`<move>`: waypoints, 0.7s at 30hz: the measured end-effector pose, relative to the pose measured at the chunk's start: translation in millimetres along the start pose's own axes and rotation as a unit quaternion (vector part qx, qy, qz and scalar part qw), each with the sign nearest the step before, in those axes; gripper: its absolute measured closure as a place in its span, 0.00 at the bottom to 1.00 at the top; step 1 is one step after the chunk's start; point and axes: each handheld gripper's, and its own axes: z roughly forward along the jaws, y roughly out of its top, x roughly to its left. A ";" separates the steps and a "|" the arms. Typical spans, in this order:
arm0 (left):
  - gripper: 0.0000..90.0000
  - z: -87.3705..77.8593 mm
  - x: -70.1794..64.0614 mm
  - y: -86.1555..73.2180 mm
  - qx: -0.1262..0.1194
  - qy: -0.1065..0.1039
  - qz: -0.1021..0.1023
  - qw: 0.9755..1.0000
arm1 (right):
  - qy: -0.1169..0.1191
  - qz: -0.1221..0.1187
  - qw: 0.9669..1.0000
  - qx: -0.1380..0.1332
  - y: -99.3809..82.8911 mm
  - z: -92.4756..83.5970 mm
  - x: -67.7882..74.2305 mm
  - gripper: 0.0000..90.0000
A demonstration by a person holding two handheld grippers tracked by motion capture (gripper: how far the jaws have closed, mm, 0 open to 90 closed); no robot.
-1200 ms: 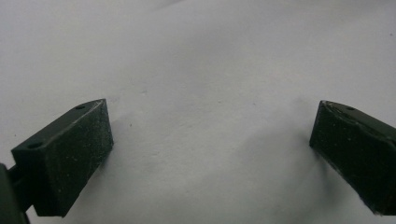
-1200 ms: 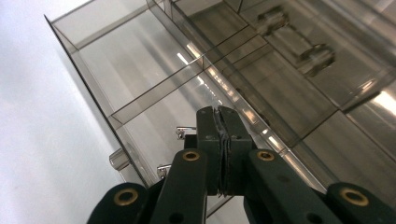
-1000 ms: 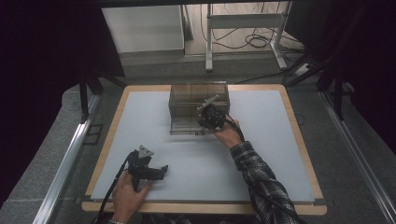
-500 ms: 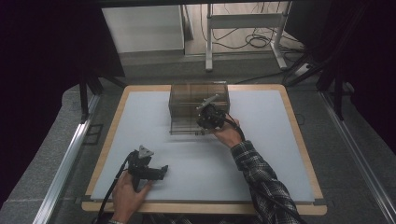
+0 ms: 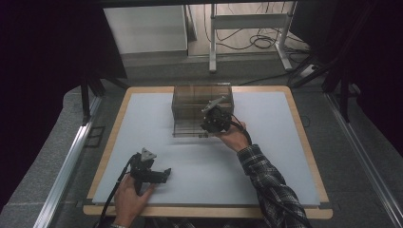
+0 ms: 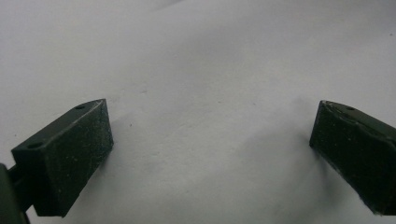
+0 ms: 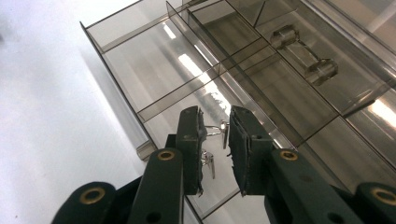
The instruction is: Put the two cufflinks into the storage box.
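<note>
While the right gripper [image 7: 215, 154] hangs over the smoky transparent plastic drawer organiser [image 5: 202, 107] near the top centre of the high view, its jaws stand narrow, with only a slim gap between them. Small silvery metal pieces [image 7: 215, 130], perhaps clips or earrings, show between and just beyond the jaws in the middle of the right gripper view; whether the jaws pinch one or merely hover over them cannot be told. These pieces seem to lie in the pulled-out clear drawer [image 7: 154, 79] with dividers, which juts toward the lower left of that frame.

By my judgement the drawer is already open and the work is at the stage of placing or picking the small pieces; closing the drawer remains.

At the lower left of the high view, the left gripper [image 5: 153, 174] rests low on the pale grey mat [image 5: 266, 156] of the wood-edged counter [image 5: 304, 142], jaws wide and empty. Thin drawer dividers [image 7: 196, 56] crowd the right gripper's jaws.
</note>
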 end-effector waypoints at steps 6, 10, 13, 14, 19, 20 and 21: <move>0.00 0.0 0.0 0.0 0.000 0.000 0.000 1.000 | 0.006 0.000 1.000 -0.001 -1.3 -3.5 0.8 0.79; 0.00 0.1 0.0 0.0 0.000 0.000 0.000 1.000 | 0.008 0.003 1.000 -0.005 -2.2 -5.7 0.6 0.79; 0.00 0.1 0.0 0.0 0.000 0.000 0.000 1.000 | 0.008 0.003 1.000 -0.005 -2.2 -7.4 1.9 0.78; 0.00 0.1 0.0 0.0 0.000 0.000 0.000 1.000 | 0.009 0.001 1.000 -0.006 -2.2 -8.0 2.2 0.77; 0.00 0.2 -0.1 0.0 -0.001 0.000 -0.001 1.000 | 0.011 -0.003 1.000 -0.009 -2.6 -10.6 4.2 0.75; 0.00 0.1 -0.2 0.0 -0.001 0.000 -0.001 1.000 | 0.011 -0.003 1.000 -0.009 -2.9 -10.8 4.5 0.75; 0.00 0.0 -0.1 0.0 -0.001 0.000 -0.001 1.000 | 0.011 -0.004 1.000 -0.007 -3.2 -11.1 4.8 0.74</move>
